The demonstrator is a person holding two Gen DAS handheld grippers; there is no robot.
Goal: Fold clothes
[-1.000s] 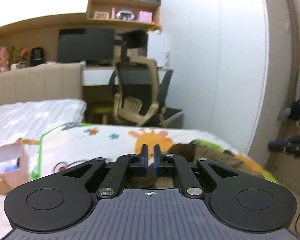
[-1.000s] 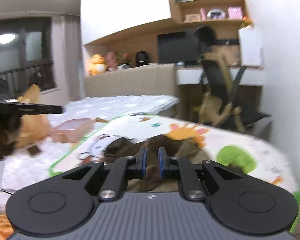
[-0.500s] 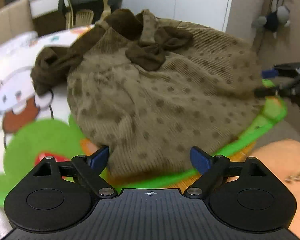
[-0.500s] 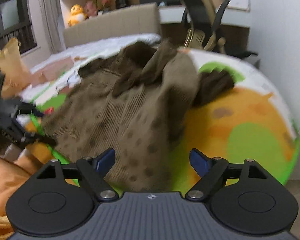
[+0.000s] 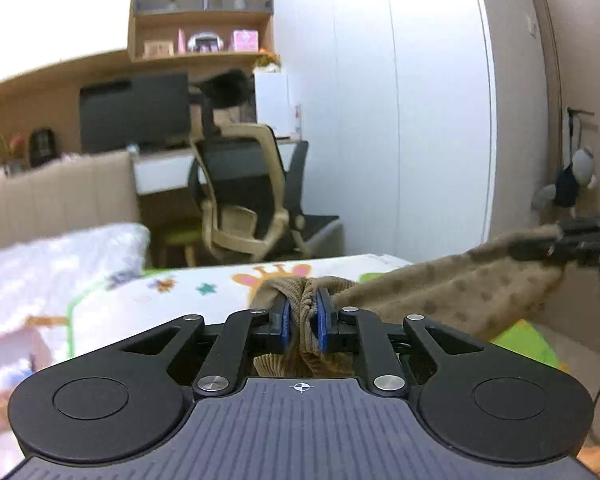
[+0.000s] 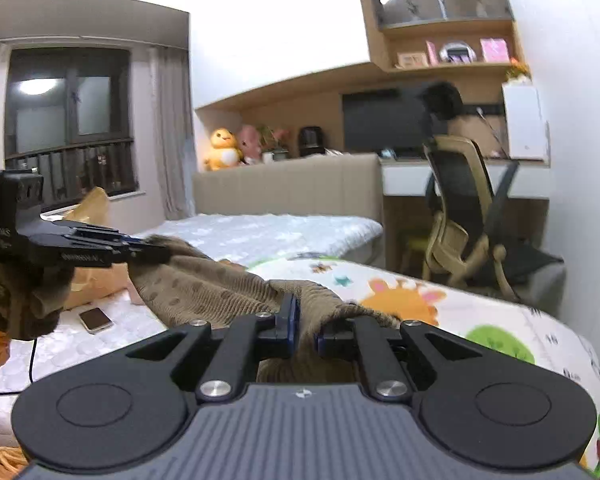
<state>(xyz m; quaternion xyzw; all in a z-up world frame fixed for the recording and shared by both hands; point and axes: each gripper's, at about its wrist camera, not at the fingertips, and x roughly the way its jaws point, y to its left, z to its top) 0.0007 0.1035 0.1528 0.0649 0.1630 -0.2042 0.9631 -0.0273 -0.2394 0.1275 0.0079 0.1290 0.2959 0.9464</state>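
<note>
Left wrist view first: at lower left of the frame I see a pink box (image 5: pixel 8 354) blurred on the bed (image 5: pixel 60 248), then the cartoon-print mat (image 5: pixel 180 292) at centre. My left gripper (image 5: pixel 301 317) has just closed its jaws, and they are narrow, pinching a bunched fold of the brown dotted garment (image 5: pixel 452 292). The cloth stretches off to the right edge, where my right gripper (image 5: pixel 572 244) holds its other end, raised off the mat.

Right wrist view: at far left the left gripper (image 6: pixel 140 250) grips the garment (image 6: pixel 204 288) above the bed; a phone (image 6: pixel 95 320) lies on the mattress below it. At centre my right gripper (image 6: pixel 304 328) has just closed too, jaws narrow, cloth draped between and over them. An office chair (image 6: pixel 464 216) stands at right.
</note>
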